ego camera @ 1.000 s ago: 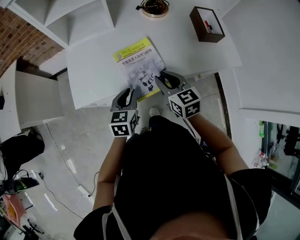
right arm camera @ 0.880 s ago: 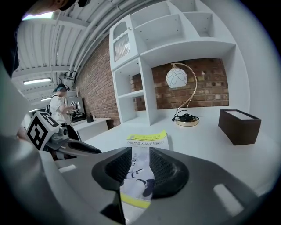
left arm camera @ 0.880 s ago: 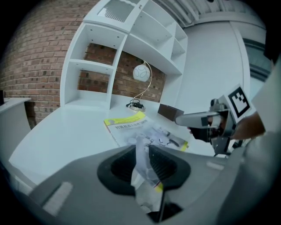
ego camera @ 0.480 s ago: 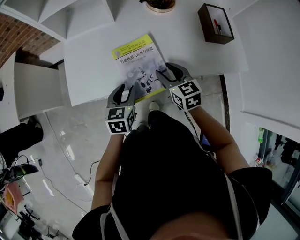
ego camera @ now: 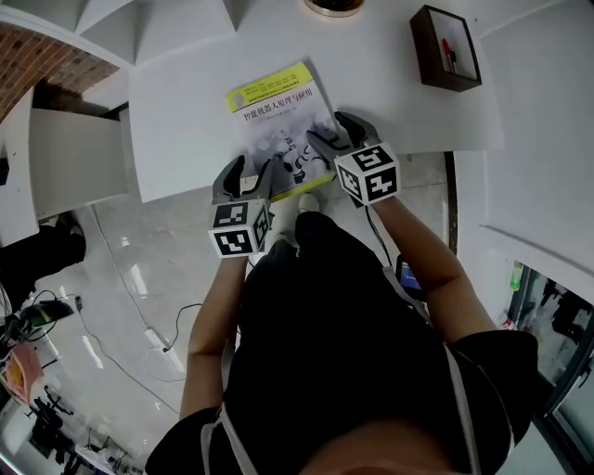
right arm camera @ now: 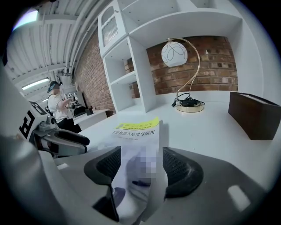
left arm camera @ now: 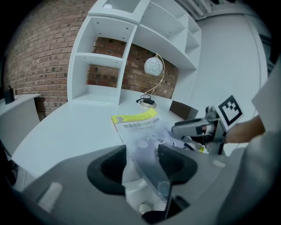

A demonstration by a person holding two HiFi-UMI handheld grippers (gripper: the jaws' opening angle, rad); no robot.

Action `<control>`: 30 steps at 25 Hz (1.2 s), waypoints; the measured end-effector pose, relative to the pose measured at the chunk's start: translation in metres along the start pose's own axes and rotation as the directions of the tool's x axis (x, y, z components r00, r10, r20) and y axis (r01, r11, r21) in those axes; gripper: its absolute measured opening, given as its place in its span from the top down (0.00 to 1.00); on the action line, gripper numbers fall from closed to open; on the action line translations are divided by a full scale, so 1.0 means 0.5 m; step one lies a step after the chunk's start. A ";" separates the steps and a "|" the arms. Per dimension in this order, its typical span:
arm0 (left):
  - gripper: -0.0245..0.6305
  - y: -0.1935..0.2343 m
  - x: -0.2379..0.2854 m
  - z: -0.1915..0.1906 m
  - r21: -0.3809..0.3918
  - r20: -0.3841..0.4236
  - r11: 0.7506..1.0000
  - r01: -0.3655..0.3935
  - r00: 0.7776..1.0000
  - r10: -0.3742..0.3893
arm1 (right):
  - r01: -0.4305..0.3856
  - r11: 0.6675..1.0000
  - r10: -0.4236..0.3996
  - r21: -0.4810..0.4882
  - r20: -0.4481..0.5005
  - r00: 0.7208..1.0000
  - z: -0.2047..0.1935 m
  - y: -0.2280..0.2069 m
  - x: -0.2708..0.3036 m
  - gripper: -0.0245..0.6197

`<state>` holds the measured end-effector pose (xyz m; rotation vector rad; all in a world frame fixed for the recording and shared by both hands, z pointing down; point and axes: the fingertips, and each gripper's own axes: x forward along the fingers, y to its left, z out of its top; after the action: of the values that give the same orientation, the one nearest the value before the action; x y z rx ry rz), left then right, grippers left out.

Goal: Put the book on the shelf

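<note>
The book (ego camera: 278,116), with a yellow top band and a pale printed cover, lies flat on the white table (ego camera: 186,111), its near edge over the table's front edge. My left gripper (ego camera: 249,176) is at the book's near left corner and my right gripper (ego camera: 332,134) at its near right corner. In the left gripper view the book (left arm camera: 136,127) runs between the left gripper's (left arm camera: 142,165) opening jaws, with gaps at the pads. The right gripper view shows the book (right arm camera: 136,129) between the right gripper's (right arm camera: 140,167) opening jaws.
A white shelf unit (ego camera: 139,28) stands at the table's far left, against a brick wall. A gold lamp (right arm camera: 174,52) with its round base (ego camera: 332,5) is at the back. A dark brown box (ego camera: 445,51) sits back right. A person (right arm camera: 57,103) stands far off.
Both grippers' jaws have widened around the book's near corners. The grippers have crept slightly forward over the book's edge; the book itself lies where it was.
</note>
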<state>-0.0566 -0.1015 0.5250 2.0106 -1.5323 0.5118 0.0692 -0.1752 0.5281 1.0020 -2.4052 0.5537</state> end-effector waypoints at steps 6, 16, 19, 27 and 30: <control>0.57 0.006 0.023 0.011 -0.049 -0.011 0.999 0.008 1.000 -0.008 | -0.007 1.000 0.008 0.024 -0.060 0.998 -0.012 -0.007 0.026 0.49; 0.58 0.003 0.047 0.000 -0.042 -0.040 0.999 -0.020 0.999 0.018 | -0.001 1.000 0.000 -0.005 -0.142 0.990 -0.025 -0.003 0.040 0.50; 0.59 0.002 0.046 -0.001 -0.051 -0.033 0.998 -0.034 0.999 0.032 | 0.007 1.000 -0.006 0.010 -0.144 0.990 -0.027 -0.002 0.041 0.50; 0.61 0.001 0.033 -0.012 -0.051 -0.037 0.997 -0.051 0.998 0.049 | 0.025 0.999 -0.022 0.021 -0.144 0.989 -0.032 0.010 0.034 0.51; 0.64 0.003 0.025 -0.016 -0.049 -0.039 0.997 -0.057 0.998 0.056 | 0.030 0.999 -0.026 0.024 -0.148 0.989 -0.035 0.016 0.026 0.51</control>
<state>-0.0544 -0.1062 0.5392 1.9138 -1.5675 0.5257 0.0599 -0.1678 0.5482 0.9694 -2.2561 0.6275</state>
